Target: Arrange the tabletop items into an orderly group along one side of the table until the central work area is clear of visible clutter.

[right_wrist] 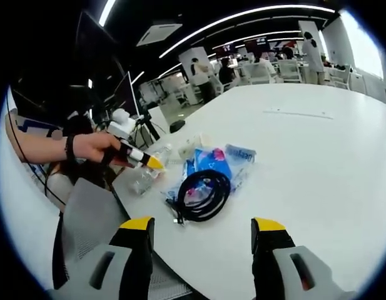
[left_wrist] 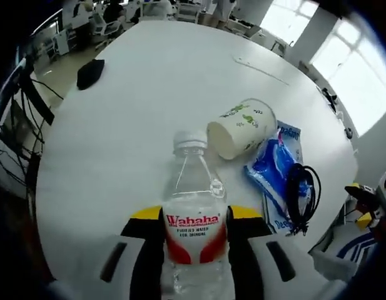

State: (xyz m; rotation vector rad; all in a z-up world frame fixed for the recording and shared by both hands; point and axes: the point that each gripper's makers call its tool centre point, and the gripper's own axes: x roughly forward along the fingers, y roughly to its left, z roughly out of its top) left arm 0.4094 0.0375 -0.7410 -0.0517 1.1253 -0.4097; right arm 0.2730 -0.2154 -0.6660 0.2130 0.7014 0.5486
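Left hand-held gripper point(left_wrist: 194, 250): clamped on upright water bottle point(left_wrist: 193, 219).
Right hand-held gripper point(right_wrist: 202, 234): jaws apart, empty.
Relation: tipped paper cup point(left_wrist: 243, 128) just beyond bottle, rightward; cable point(right_wrist: 202, 194) straight ahead of right.

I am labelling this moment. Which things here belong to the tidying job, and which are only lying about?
Job: water bottle held in the left tongs; paper cup on its side; blue packet; black cable coil.

Lying about: black object at the far table edge; office chairs behind.
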